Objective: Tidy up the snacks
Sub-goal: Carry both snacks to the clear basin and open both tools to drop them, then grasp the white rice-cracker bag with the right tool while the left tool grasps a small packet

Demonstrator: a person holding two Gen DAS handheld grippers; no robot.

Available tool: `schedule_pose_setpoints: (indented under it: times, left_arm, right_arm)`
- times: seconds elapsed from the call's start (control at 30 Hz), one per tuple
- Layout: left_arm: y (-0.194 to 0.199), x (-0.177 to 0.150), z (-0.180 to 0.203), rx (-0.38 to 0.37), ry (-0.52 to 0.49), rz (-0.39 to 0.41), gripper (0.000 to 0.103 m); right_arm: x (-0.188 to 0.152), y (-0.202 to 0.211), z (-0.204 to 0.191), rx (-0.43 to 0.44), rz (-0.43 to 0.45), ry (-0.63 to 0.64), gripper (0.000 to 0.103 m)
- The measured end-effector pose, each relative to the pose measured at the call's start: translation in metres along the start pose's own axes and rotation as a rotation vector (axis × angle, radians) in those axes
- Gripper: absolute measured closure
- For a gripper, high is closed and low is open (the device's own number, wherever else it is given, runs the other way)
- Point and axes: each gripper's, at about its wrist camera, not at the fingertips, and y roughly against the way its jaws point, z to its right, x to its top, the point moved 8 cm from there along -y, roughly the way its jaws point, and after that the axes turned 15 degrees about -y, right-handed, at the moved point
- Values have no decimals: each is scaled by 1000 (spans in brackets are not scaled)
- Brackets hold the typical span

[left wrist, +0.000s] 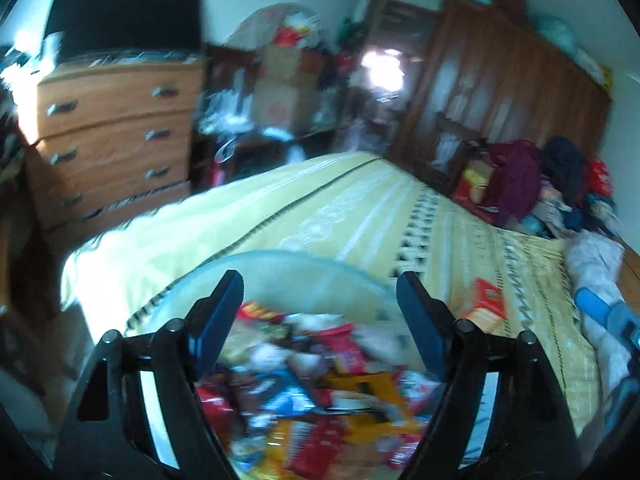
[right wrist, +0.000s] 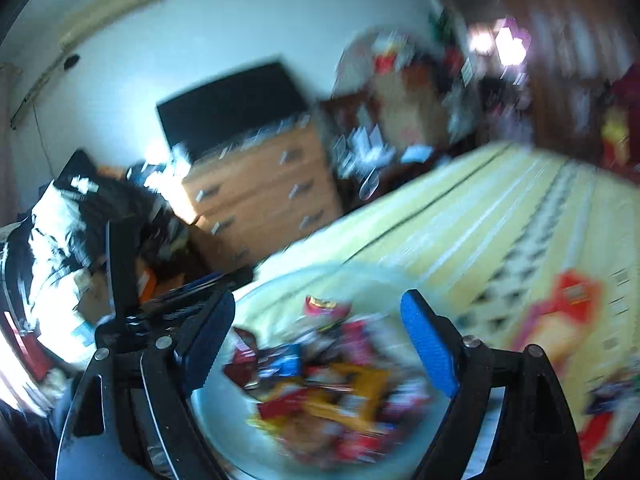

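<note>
A pale round bowl (left wrist: 280, 258) sits on the yellow bedspread (left wrist: 340, 208), heaped with several bright snack packets (left wrist: 320, 380). My left gripper (left wrist: 318, 284) hangs over the bowl, open, with nothing between its dark blue pads. A red and orange snack box (left wrist: 486, 304) lies on the bed just right of the bowl. The blurred right wrist view shows the same bowl (right wrist: 280, 280) and snack packets (right wrist: 332, 380) under my right gripper (right wrist: 318, 304), which is also open and holds nothing. The red box (right wrist: 560, 312) lies to its right.
A wooden chest of drawers (left wrist: 112, 120) with a dark screen (left wrist: 124, 12) on top stands beyond the bed's left side. A brown wardrobe (left wrist: 500, 88) and a pile of clothes (left wrist: 540, 184) line the far right. Cluttered boxes (left wrist: 280, 92) fill the far corner.
</note>
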Motion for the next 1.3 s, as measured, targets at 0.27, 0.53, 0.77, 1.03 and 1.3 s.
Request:
schedule_pose_setpoints:
  times: [0.27, 0.53, 0.77, 1.03, 1.3]
  left_arm:
    - [17, 27, 99, -254, -94, 92, 11]
    - [3, 36, 113, -271, -97, 85, 11]
    - [3, 42, 143, -309, -102, 109, 11]
    - [13, 17, 181, -425, -87, 43, 11]
    - [44, -31, 273, -600, -270, -40, 11]
  right_arm:
    - [-14, 121, 284, -433, 23, -306, 2]
    - [-24, 65, 533, -624, -155, -536, 33]
    - [-53, -33, 570, -673, -410, -388, 27]
    - [-156, 42, 440, -532, -614, -126, 26]
    - [-165, 232, 390, -540, -329, -282, 25]
